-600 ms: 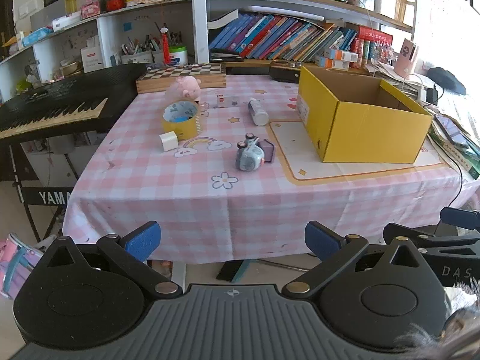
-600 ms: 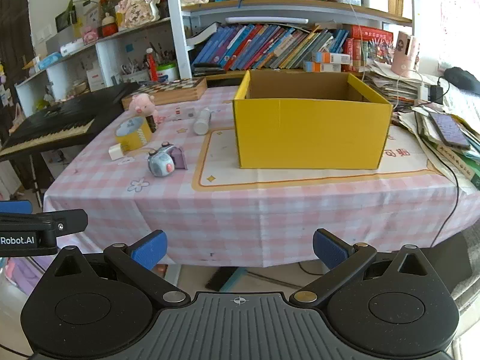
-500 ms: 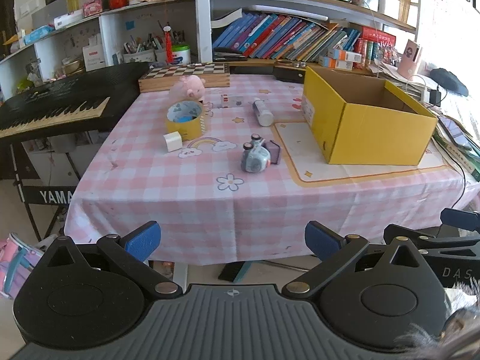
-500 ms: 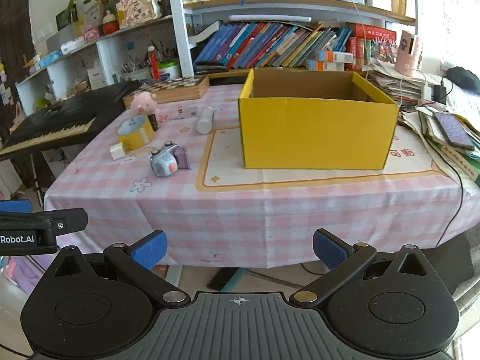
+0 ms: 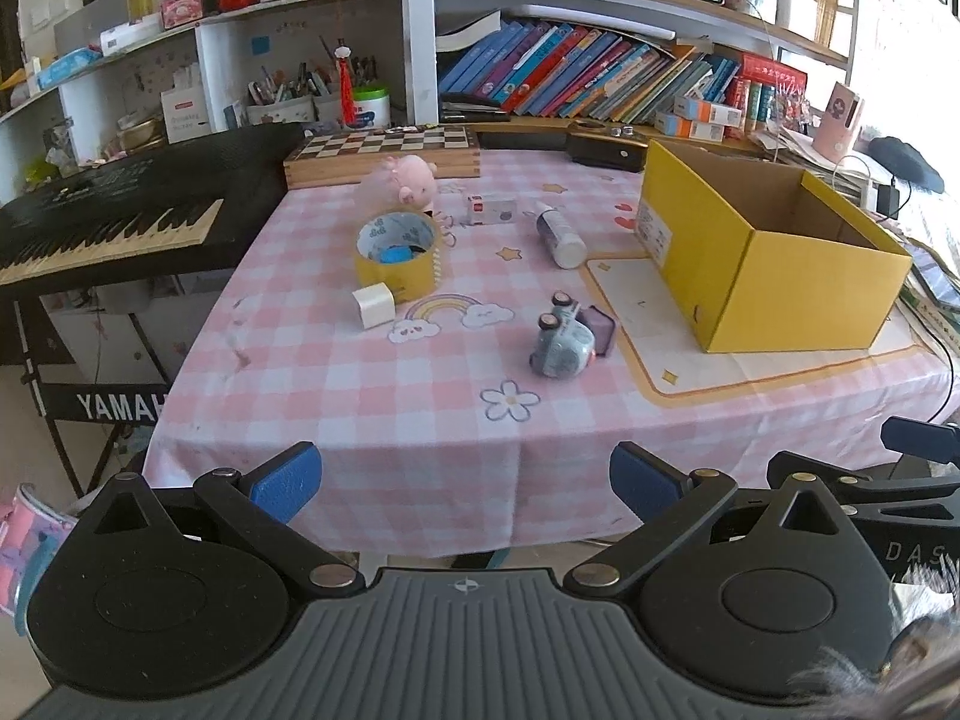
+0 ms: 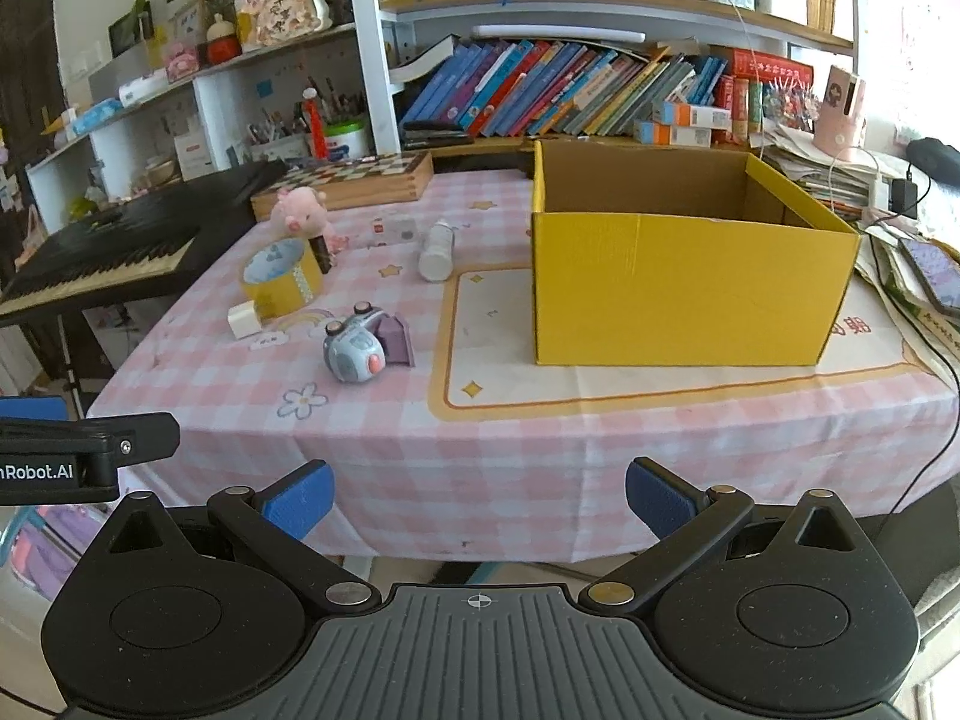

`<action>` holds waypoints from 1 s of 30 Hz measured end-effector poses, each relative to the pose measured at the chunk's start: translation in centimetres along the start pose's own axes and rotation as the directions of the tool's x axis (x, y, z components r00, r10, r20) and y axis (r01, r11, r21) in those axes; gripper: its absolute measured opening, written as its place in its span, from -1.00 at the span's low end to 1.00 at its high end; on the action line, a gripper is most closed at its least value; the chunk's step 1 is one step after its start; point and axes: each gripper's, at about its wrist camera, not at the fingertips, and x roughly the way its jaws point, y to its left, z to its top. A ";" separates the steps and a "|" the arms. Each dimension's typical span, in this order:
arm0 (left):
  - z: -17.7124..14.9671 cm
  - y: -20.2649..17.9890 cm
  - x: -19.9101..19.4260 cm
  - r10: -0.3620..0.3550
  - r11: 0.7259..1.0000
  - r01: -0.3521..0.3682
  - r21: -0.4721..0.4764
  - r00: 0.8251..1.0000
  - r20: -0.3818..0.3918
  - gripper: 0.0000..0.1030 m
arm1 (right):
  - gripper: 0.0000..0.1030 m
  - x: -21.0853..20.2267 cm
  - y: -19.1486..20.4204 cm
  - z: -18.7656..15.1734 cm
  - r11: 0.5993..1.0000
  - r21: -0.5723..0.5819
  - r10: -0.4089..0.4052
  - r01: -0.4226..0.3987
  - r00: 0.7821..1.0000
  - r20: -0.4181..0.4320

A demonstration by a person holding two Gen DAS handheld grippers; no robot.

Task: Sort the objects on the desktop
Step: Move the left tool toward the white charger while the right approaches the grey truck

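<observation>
left hand-held gripper (image 5: 462, 483): matte black body; a grey ribbed plate in the middle with a small crosshair mark at its top edge
left fingers (image 5: 287, 479): black angled arms ending in blue pads
left pivots: two large round black discs, one on each side; silver screw heads on the arm joints
right hand-held gripper (image 6: 478, 495): the same black build with a grey ribbed plate and crosshair mark
right fingers (image 6: 659, 503): blue pads on black arms, silver screws at the joints
markings: white letters "DAS" on the right unit seen from the left camera; white "Robot.AI" on the left unit seen from the right camera
</observation>
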 end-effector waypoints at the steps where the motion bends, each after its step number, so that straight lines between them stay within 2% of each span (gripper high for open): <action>1: 0.2 0.2 0.2 -0.001 1.000 0.001 0.002 1.000 -0.002 1.00 | 1.00 0.3 0.1 0.2 1.000 0.002 -0.001 0.001 1.000 -0.002; 17: 3.0 3.6 4.0 -0.009 1.000 0.009 0.006 1.000 -0.009 1.00 | 1.00 4.4 3.0 2.4 1.000 0.006 -0.002 0.002 1.000 -0.019; 30: 5.6 8.2 8.4 0.021 0.998 -0.022 -0.058 1.000 -0.022 1.00 | 1.00 8.1 5.4 4.5 0.999 -0.039 0.014 -0.015 0.999 -0.038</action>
